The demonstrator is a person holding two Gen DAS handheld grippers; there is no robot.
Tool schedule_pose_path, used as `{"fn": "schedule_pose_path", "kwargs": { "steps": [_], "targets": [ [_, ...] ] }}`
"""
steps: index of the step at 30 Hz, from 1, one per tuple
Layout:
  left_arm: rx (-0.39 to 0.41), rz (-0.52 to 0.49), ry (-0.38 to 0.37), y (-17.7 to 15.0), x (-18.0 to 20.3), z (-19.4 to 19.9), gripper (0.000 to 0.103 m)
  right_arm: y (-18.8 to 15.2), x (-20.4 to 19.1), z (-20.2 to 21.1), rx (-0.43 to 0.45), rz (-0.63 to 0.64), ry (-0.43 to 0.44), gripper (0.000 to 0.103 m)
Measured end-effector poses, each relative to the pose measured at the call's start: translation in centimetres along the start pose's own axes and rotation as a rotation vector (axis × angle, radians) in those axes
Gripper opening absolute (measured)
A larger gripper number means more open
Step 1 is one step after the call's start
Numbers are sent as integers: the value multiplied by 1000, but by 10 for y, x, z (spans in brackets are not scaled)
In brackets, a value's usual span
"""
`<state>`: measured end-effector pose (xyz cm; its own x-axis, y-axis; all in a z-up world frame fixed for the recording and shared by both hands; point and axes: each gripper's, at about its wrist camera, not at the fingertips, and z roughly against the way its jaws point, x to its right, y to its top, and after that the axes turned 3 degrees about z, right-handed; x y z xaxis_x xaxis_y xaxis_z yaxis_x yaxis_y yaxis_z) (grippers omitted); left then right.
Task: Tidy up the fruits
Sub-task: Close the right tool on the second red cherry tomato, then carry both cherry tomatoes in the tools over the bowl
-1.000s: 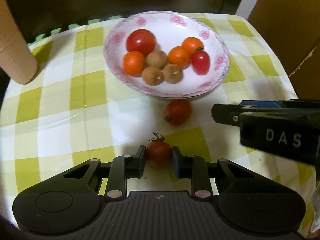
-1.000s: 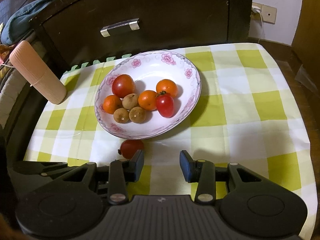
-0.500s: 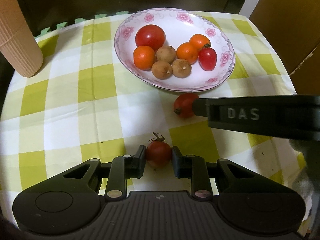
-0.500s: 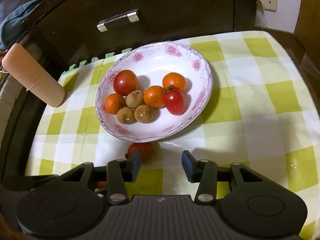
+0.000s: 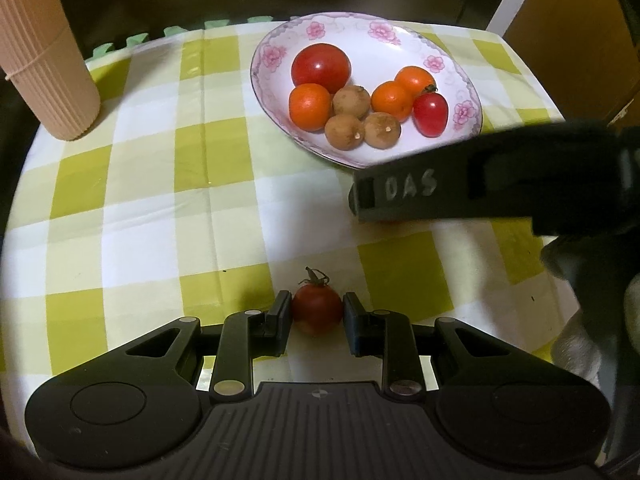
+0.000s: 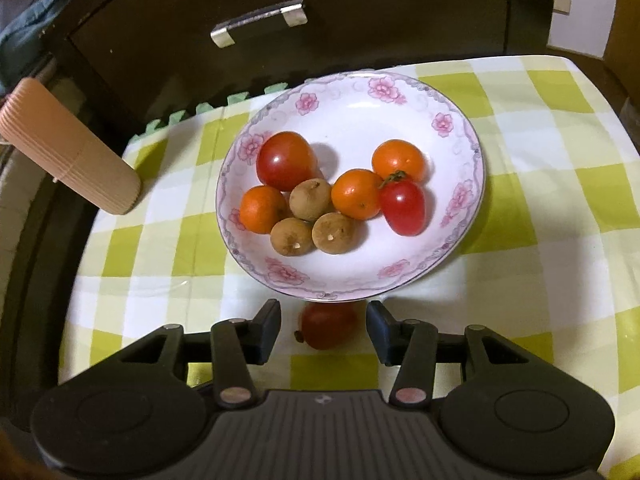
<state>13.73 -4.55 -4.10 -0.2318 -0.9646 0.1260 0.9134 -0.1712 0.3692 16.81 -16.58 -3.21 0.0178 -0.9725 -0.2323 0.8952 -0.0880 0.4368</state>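
Note:
A flowered white plate (image 6: 360, 120) holds a big tomato (image 6: 286, 160), three small oranges, three brown longans and a cherry tomato. My left gripper (image 5: 316, 314) is shut on a small stemmed tomato (image 5: 317, 306) low over the checked cloth. My right gripper (image 6: 323, 316) stands open just in front of the plate's near rim. A loose red tomato (image 6: 328, 326) lies on the cloth between its fingers, with a gap on each side. In the left wrist view, the right gripper's finger (image 5: 408, 192) crosses in front of the plate (image 5: 360, 46) and hides that loose tomato.
A ribbed pink cup (image 5: 44, 60) stands at the cloth's far left corner. A dark cabinet with a metal handle (image 6: 260, 22) rises right behind the table. The green-and-white cloth (image 6: 540, 200) ends at table edges on the left and right.
My right gripper has moved left and forward over the loose tomato, which now sits between its slightly wider fingers. The left gripper keeps its tomato and has barely moved.

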Motion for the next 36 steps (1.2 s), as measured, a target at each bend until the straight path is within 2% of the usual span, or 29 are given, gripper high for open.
{"fn": "schedule_pose_path", "kwargs": {
  "steps": [4,9,21,29,32,36],
  "targets": [
    [-2,-14,9,1,1,-1,36,-1,-3,-7,-41,36,-38,45],
    [-5,-11,15,-1,-1,0,36,1,0,-5,-53,67,-35,34],
    [-5,-1,27,2,1,0,37,-14,11,12,-72,183,-88,33],
    [0,-27,42,0,8,-1,37,-33,18,23,-91,203,-100,33],
    [2,-34,48,1,10,-2,38,-37,23,22,-88,196,-102,33],
    [3,-51,51,1,13,-3,47,-38,24,20,-91,183,-87,33]
  ]
}}
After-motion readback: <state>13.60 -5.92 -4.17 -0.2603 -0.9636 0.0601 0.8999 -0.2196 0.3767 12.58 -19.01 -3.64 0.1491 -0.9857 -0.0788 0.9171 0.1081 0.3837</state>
